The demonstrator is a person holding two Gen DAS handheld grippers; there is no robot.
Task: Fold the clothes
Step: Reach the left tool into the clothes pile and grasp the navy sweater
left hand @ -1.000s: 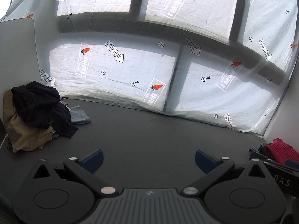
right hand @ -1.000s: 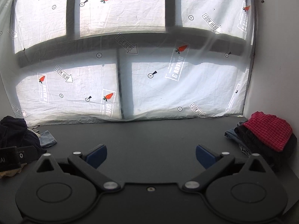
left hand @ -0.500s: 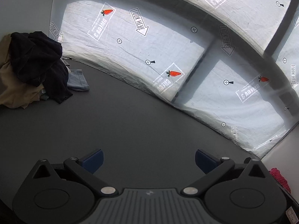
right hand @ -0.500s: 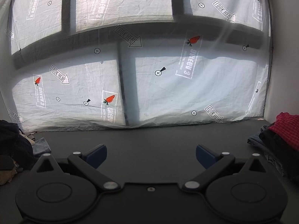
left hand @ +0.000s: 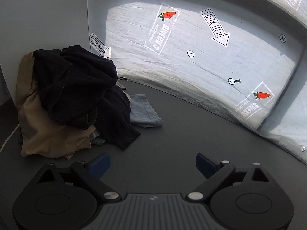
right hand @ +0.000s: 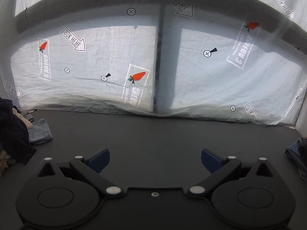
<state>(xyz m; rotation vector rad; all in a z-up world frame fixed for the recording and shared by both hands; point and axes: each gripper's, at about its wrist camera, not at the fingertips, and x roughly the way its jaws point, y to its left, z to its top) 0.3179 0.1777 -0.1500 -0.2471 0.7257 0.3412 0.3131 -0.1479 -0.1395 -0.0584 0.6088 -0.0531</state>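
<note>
Lying left of spread jaws: clothes pile [left hand: 73,99]

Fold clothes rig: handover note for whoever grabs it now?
Left gripper: open, empty, pointed at the unfolded pile, not touching it.
Right gripper: open, empty, over bare dark tabletop.
Pile sits at the table's left end: black garment on top, tan garment beneath, light blue garment lying flat beside it.
A second heap, denim edge visible, is at the right end; mostly out of frame, so I cannot tell whether it is folded.
Done: nothing in hand or spread out.
Left: probably pull the black garment first, spread, fold.
</note>
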